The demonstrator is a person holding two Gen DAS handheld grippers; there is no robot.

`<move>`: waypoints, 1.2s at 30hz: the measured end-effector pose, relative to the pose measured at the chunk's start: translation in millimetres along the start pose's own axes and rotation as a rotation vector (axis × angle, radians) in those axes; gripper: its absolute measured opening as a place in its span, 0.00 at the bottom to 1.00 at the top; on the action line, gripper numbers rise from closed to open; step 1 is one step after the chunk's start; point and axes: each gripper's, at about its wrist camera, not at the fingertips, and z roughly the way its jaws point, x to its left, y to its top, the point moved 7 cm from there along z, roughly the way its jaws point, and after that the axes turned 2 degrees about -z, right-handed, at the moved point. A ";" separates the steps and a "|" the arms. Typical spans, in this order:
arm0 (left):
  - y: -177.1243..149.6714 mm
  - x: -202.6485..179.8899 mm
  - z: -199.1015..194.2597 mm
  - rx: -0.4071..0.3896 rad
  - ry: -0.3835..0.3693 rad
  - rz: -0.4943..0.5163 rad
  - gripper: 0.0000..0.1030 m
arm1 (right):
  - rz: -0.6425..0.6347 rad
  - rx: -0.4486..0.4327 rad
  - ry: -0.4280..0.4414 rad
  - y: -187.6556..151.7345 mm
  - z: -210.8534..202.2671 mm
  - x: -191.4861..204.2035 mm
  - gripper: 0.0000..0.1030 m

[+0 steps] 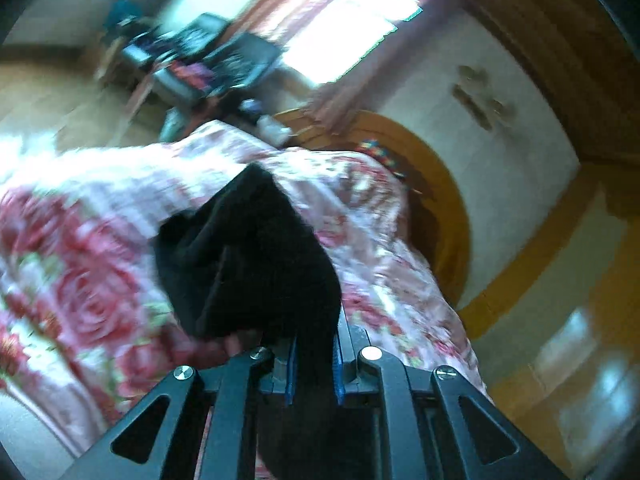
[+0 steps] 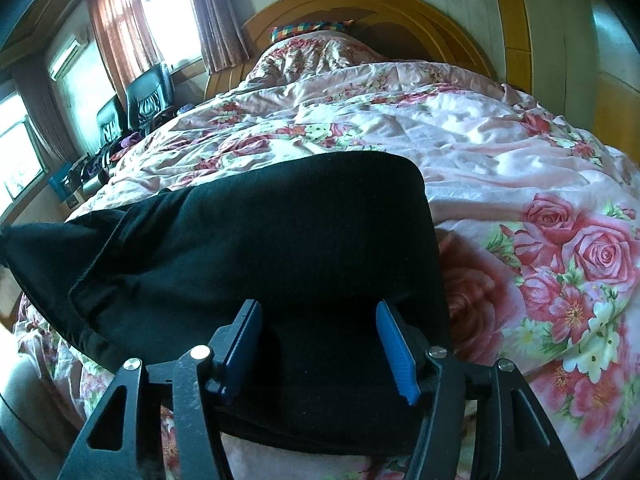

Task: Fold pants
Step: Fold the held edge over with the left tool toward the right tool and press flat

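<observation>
- Rose-print quilt (image 2: 500, 148) covers the bed, with a wooden headboard (image 2: 400, 4) behind it.
- Black pants (image 2: 260, 240) lie folded on the quilt near its front edge.
- Left gripper (image 1: 314, 372) has its jaws pinching a bunch of pants (image 1: 256, 256), lifted above the quilt (image 1: 80, 280).
- Right gripper (image 2: 320, 344) has its jaws spread over the pants.

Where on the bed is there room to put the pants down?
Free quilt lies beyond the black pants, up to the pillow at the headboard, and right, over the big roses. The near left is crowded: pants cover it, right tongs open over them, left tongs gripping them.
</observation>
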 end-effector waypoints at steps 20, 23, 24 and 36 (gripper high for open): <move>-110.8 -207.1 45.5 0.206 -0.304 0.517 0.12 | 0.393 -0.066 0.040 29.3 -38.6 -77.6 0.63; -141.0 -220.8 52.2 0.257 -0.318 0.568 0.12 | 0.449 -0.075 0.043 30.7 -41.4 -91.2 0.63; -154.3 -225.2 56.9 0.283 -0.323 0.589 0.12 | 0.461 -0.081 0.040 31.6 -42.9 -95.0 0.63; -261.0 -222.9 95.4 0.490 -0.291 0.719 0.12 | 0.578 -0.124 0.040 35.4 -52.6 -129.6 0.63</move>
